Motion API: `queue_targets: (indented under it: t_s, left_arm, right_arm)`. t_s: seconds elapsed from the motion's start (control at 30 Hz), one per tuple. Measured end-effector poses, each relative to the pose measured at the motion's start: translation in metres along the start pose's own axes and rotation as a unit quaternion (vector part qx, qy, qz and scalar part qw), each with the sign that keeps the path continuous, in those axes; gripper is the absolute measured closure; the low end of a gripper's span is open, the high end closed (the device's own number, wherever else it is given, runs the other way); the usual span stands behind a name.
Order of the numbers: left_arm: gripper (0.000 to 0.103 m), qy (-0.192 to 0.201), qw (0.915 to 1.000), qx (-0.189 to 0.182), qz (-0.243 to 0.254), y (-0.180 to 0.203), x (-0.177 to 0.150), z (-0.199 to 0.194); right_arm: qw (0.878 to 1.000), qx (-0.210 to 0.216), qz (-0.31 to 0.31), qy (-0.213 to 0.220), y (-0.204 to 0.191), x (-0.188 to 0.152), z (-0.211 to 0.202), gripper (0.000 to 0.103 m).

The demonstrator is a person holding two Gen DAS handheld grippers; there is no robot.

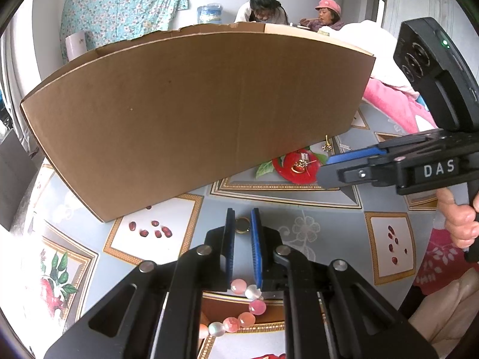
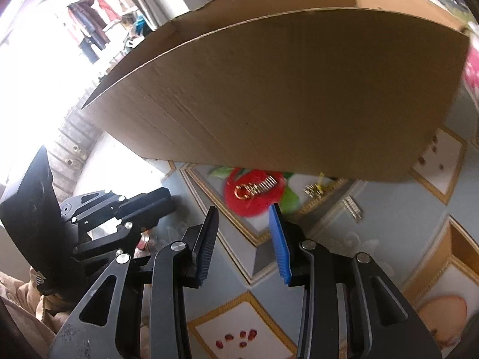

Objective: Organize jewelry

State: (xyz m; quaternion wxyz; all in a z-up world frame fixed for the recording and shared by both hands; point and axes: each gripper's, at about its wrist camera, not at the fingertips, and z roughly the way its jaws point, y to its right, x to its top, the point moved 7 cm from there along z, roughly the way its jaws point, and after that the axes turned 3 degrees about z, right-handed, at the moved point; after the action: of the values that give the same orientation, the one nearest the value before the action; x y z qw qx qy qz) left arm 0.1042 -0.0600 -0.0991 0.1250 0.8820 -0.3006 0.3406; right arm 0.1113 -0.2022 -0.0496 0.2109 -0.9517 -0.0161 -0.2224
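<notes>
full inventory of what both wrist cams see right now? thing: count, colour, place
cardboard box: 1, brown, standing on the table behind the jewelry
tablecloth: 1, blue-grey with gold-framed fruit prints, covering the table
beaded bracelet: 1, pink and white beads, between the left gripper's fingers
round gold piece: 1, gold rim, on the cloth just past the left fingertips
gold ring and clip: small cluster, gold, on the red fruit print by the box
small gold pieces: a few, right of that print; type unclear
people: 2, background, behind the box
left gripper: black, blue pads, narrow gap
right gripper: black, blue pads, open, nothing held
</notes>
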Motion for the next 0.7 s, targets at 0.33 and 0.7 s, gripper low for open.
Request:
queue_targets:
  t_s: [0.33, 0.7]
  left_arm:
    - [0.093, 0.001, 1.0000, -0.003, 0.001, -0.001, -0.001, -0.001]
    - [0.093, -0.003, 1.0000, 0.002, 0.002, 0.000, 0.001, 0.000]
  right_arm:
    - [0.998, 0.018, -0.058, 0.019, -0.018, 0.025, 0.009, 0.065]
    - [0.999, 0.027, -0.013, -0.014, 0.004, 0.007, 0.008, 0.062]
